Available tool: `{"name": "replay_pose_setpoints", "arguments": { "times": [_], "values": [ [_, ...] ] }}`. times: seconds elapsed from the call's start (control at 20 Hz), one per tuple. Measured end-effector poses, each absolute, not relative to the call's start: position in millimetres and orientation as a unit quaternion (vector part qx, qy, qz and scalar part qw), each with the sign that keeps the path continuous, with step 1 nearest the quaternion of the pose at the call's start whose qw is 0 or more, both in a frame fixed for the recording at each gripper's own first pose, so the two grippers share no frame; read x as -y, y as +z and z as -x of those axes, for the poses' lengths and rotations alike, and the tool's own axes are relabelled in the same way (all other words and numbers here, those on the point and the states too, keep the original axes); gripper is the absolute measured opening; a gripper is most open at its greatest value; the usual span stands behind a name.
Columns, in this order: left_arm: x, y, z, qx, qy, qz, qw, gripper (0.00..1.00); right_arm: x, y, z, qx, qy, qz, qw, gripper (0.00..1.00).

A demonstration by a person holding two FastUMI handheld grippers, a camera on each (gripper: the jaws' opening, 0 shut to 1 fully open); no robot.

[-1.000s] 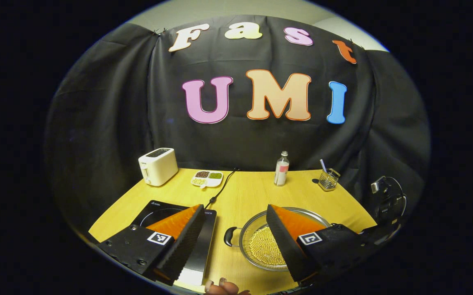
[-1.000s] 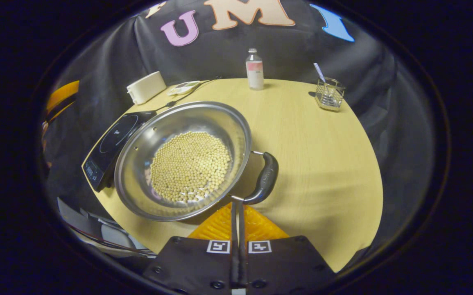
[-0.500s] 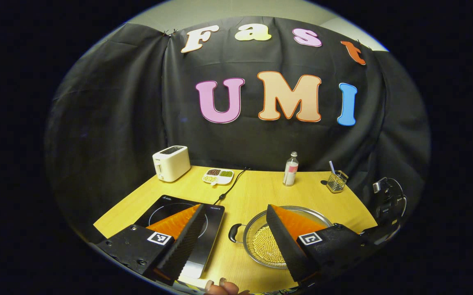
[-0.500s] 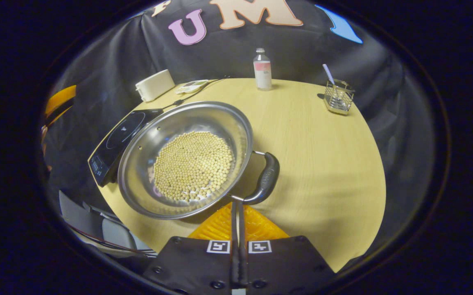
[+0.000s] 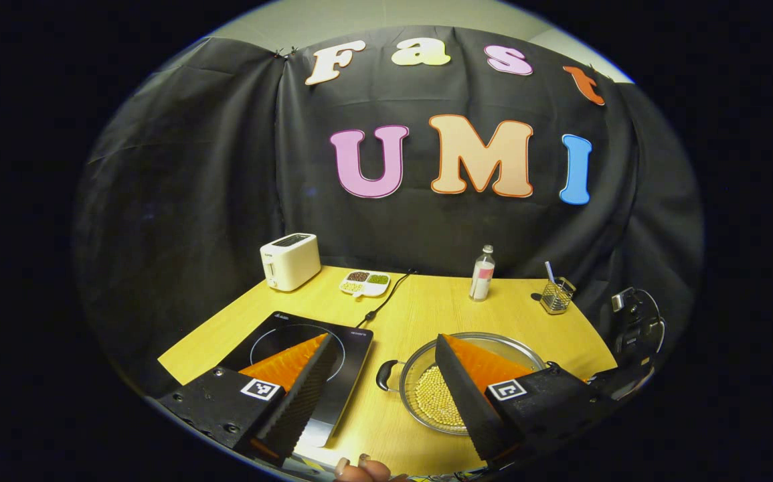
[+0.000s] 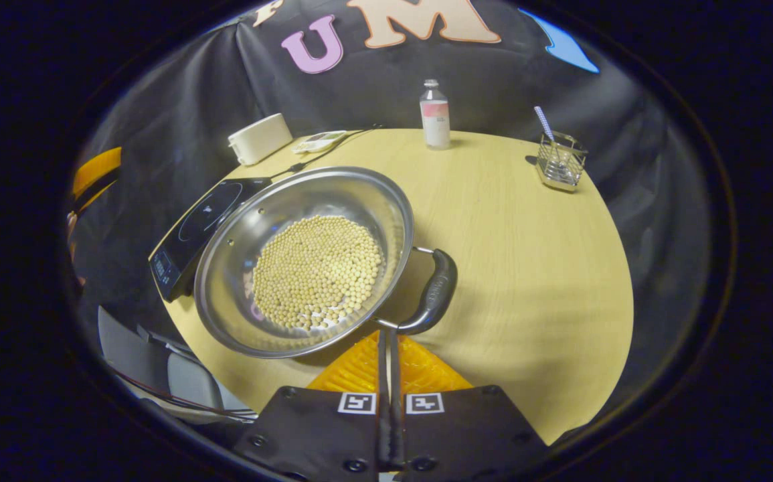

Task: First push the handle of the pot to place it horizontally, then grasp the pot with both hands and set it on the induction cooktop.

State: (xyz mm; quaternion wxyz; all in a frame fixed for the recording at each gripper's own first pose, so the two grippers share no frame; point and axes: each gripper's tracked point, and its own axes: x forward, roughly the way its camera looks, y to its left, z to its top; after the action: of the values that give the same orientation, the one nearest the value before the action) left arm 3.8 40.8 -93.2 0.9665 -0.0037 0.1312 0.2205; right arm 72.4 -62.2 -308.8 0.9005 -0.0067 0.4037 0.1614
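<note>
Pot [image 6: 306, 261] rests beside the cooktop [image 5: 306, 348]; left fingers [image 5: 306, 375] spread wide, right fingers [image 6: 386, 348] closed, empty.

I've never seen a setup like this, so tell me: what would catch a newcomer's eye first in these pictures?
Most striking is the shiny steel pot full of pale round beans, sitting on the yellow table in the right gripper view, with the right gripper shut just below its black handle. In the left gripper view, the left gripper hangs open above the black induction cooktop beside the pot.
</note>
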Motion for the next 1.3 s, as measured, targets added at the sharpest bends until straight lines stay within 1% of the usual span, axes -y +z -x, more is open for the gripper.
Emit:
{"name": "replay_pose_setpoints", "arguments": {
  "times": [0.05, 0.1, 0.15, 0.25, 0.3, 0.35, 0.45, 0.65, 0.9, 1.05, 1.1, 1.25, 1.3],
  "values": [
    [-40, -93, -3, -0.132, 0.222, 0.004, 0.966, 0.97, 63, -308, -72, -0.404, 0.163, 0.005, 0.900, 0.02],
    [-39, -95, -2, -0.133, 0.224, 0.005, 0.965, 0.97, 63, -309, -73, -0.405, 0.164, 0.003, 0.900, 0.00],
    [-39, -96, -2, -0.135, 0.226, 0.005, 0.965, 0.97, 63, -308, -73, -0.406, 0.165, 0.002, 0.899, 0.02],
    [-37, -98, -4, -0.134, 0.222, 0.008, 0.966, 0.97, 63, -308, -71, -0.407, 0.166, 0.004, 0.898, 0.02],
    [-35, -101, -7, -0.134, 0.214, 0.011, 0.968, 0.97, 66, -309, -70, -0.408, 0.164, 0.007, 0.898, 0.00],
    [-34, -105, -10, -0.139, 0.205, 0.014, 0.969, 0.97, 69, -308, -68, -0.411, 0.157, 0.010, 0.898, 0.02],
    [-38, -114, -18, -0.151, 0.185, 0.016, 0.971, 0.97, 72, -300, -66, -0.407, 0.143, 0.004, 0.902, 0.03],
    [-45, -130, -46, -0.172, 0.134, 0.022, 0.976, 0.98, 71, -286, -71, -0.396, 0.094, -0.020, 0.913, 0.02],
    [-47, -155, -73, -0.204, 0.074, 0.028, 0.976, 0.97, 72, -270, -82, -0.375, 0.036, -0.044, 0.925, 0.31],
    [-51, -167, -84, -0.221, 0.055, 0.037, 0.973, 0.98, 73, -268, -89, -0.370, 0.010, -0.066, 0.927, 0.70],
    [-53, -174, -87, -0.228, 0.051, 0.041, 0.971, 0.98, 74, -269, -92, -0.371, 0.004, -0.070, 0.926, 0.74],
    [-60, -187, -93, -0.249, 0.046, 0.048, 0.966, 0.98, 77, -273, -100, -0.373, -0.012, -0.073, 0.925, 0.96],
    [-62, -193, -95, -0.254, 0.045, 0.051, 0.965, 0.98, 77, -274, -103, -0.375, -0.014, -0.074, 0.924, 0.99]
  ]
}}
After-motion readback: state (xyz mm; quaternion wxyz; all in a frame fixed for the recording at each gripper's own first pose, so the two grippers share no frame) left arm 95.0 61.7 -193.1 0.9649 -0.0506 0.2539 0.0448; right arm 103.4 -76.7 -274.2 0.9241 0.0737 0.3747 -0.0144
